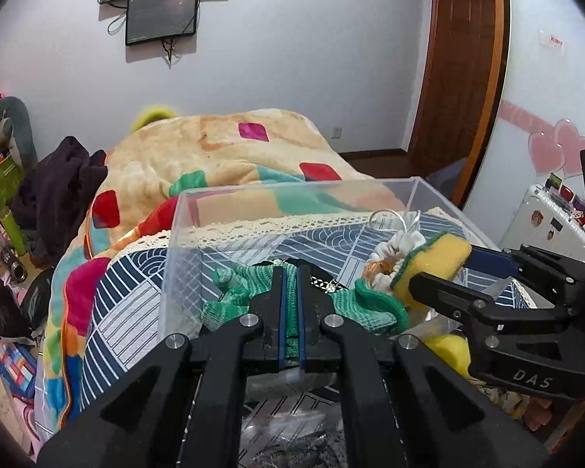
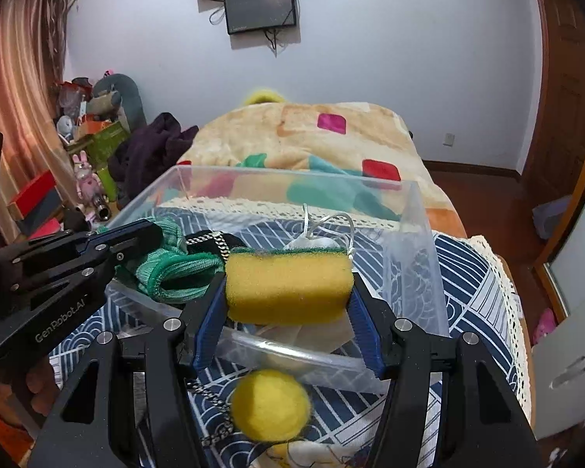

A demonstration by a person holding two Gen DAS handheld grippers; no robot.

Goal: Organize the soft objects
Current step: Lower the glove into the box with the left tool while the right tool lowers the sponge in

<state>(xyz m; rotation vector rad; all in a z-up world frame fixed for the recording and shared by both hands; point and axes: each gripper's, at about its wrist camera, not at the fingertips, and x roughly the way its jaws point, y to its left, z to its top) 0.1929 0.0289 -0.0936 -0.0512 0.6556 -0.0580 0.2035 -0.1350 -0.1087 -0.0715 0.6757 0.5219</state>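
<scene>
Our left gripper [image 1: 290,273] is matte black plastic, its two fingers lined with blue pads [image 1: 281,312] and pinned by round silver screws [image 1: 249,319]. Its side carries white "GenRobot.AI" lettering. Our right gripper [image 2: 288,292] is built alike, with ribbed blue pads [image 2: 364,335] and triangular cut-outs; "DAS" marks its flank.

We count one clear plastic box [image 2: 417,234], one yellow sponge [image 2: 288,284], one green knit cloth [image 2: 175,273], one yellow felt ball [image 2: 271,403], one metal chain [image 2: 214,243] and two wall screens [image 2: 259,7].
</scene>
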